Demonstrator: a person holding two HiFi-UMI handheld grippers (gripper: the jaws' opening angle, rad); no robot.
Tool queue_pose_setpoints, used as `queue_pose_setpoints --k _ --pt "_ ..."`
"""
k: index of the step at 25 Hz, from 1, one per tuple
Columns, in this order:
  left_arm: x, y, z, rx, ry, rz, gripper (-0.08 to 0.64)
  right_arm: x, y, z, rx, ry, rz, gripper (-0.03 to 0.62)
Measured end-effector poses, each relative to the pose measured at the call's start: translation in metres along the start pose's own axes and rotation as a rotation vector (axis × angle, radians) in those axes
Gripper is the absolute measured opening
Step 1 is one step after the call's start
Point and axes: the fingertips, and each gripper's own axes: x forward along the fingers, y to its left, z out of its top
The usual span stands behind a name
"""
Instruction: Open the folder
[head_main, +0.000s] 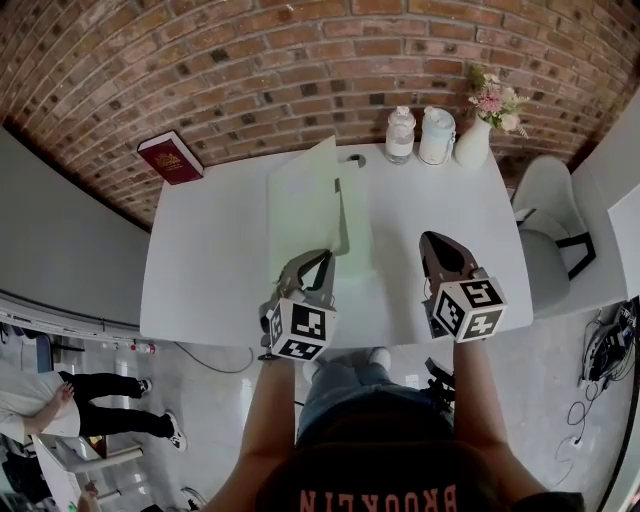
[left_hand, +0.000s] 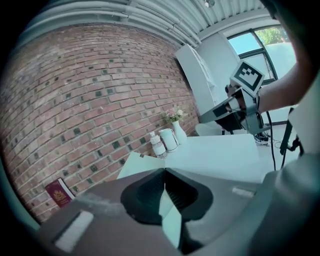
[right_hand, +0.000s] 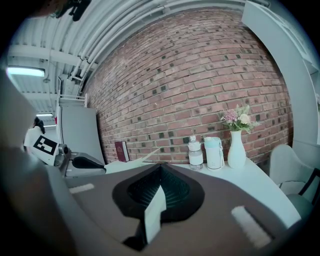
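A pale green folder (head_main: 305, 200) lies in the middle of the white table (head_main: 210, 270). Its left cover is lifted off the table and stands tilted, while the right half lies flat. My left gripper (head_main: 326, 258) is at the cover's near edge, shut on it. In the left gripper view the jaws (left_hand: 164, 170) meet with the pale cover (left_hand: 134, 167) running on beyond them. My right gripper (head_main: 430, 242) hovers over bare table to the folder's right, shut and holding nothing. The right gripper view shows its jaws (right_hand: 161, 165) closed, with the raised cover (right_hand: 142, 157) to the left.
A dark red book (head_main: 170, 158) lies at the table's far left. A water bottle (head_main: 400, 135), a white lidded cup (head_main: 437, 135) and a vase of flowers (head_main: 478, 130) stand along the brick wall. A grey chair (head_main: 550, 225) stands at the right, and a person (head_main: 70, 410) is on the floor at lower left.
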Motion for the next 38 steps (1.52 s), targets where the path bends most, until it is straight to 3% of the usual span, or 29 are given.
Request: queue_pose_setpoints --k 12,21,38 --pt "-0.031 0.038 0.003 -0.081 -0.089 0.093 0.006 0.005 0.029 0.007 -0.004 -0.013 -0.015 -0.002" --pt "-0.060 0.067 0.002 -0.120 -0.134 0.100 0.006 0.008 0.052 0.018 0.008 -0.043 -0.051 -0.002" --pt "-0.118 0.145 -0.044 -0.380 -0.181 0.195 0.006 0.038 0.125 0.020 -0.043 -0.050 -0.014 -0.002"
